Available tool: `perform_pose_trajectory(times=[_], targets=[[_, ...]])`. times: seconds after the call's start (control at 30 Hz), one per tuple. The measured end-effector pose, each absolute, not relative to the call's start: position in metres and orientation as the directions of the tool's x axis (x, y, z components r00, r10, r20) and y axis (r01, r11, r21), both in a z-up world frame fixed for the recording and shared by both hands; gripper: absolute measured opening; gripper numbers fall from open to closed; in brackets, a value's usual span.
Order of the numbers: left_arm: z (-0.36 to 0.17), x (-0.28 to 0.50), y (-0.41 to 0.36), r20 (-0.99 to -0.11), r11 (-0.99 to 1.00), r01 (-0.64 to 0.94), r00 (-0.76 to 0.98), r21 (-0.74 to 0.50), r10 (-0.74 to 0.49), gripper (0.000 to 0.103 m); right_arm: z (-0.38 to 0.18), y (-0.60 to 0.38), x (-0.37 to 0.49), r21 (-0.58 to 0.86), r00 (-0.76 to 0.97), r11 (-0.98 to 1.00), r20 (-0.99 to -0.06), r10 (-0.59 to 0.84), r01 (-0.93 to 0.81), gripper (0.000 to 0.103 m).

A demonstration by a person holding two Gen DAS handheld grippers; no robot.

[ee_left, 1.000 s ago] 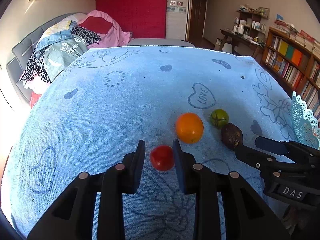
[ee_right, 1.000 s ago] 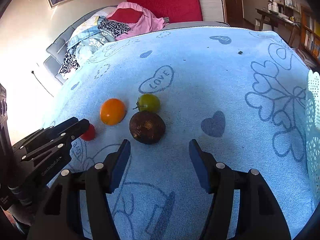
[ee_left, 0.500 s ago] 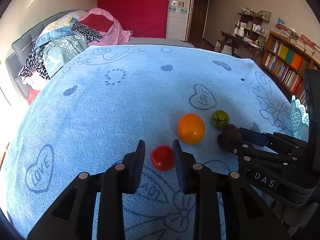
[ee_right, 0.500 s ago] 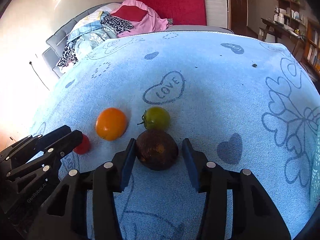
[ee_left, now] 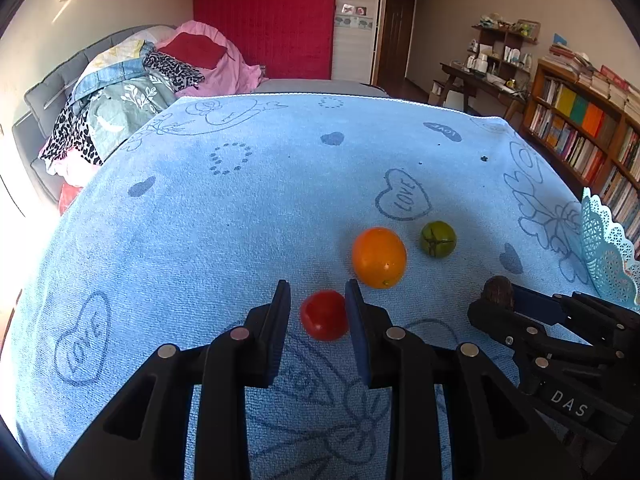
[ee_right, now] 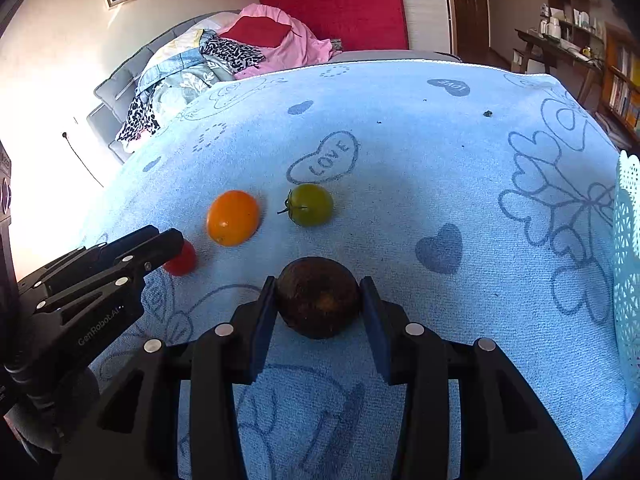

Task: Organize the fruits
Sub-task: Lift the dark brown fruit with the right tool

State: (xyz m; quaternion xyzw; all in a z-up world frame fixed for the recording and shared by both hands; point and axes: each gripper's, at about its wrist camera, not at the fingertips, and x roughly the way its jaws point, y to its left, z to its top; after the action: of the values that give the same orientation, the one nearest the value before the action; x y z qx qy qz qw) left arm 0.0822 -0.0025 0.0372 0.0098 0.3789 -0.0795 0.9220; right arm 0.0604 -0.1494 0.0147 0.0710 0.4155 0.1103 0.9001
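On the blue cloth lie a small red tomato (ee_left: 323,315), an orange (ee_left: 379,257), a green tomato (ee_left: 438,238) and a dark brown fruit (ee_right: 318,303). My left gripper (ee_left: 318,304) straddles the red tomato with a small gap at its left jaw; its right jaw touches the fruit. My right gripper (ee_right: 318,300) is shut on the brown fruit, both jaws against its sides. The right gripper (ee_left: 496,306) shows in the left wrist view with the brown fruit (ee_left: 498,292) at its tip. In the right wrist view the left gripper (ee_right: 176,240) hides part of the red tomato (ee_right: 182,261).
A pale turquoise lace-edged basket (ee_left: 606,252) stands at the cloth's right edge, also in the right wrist view (ee_right: 626,240). A pile of clothes (ee_left: 132,92) lies beyond the far left edge. A bookshelf (ee_left: 592,132) stands at the right.
My right gripper moved forward over the brown fruit and closed from wide open onto it. My left gripper has stayed around the red tomato.
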Motion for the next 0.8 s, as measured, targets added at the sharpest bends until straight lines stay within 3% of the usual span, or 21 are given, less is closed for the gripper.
perform_pose_trajectory(times=[0.8], targets=[[0.056, 0.054, -0.030, -0.670, 0.982, 0.187, 0.733, 0.030, -0.120, 0.029, 0.052, -0.183, 0.005, 0.271, 0.713, 0.957, -0.651, 0.262, -0.104, 0.043]])
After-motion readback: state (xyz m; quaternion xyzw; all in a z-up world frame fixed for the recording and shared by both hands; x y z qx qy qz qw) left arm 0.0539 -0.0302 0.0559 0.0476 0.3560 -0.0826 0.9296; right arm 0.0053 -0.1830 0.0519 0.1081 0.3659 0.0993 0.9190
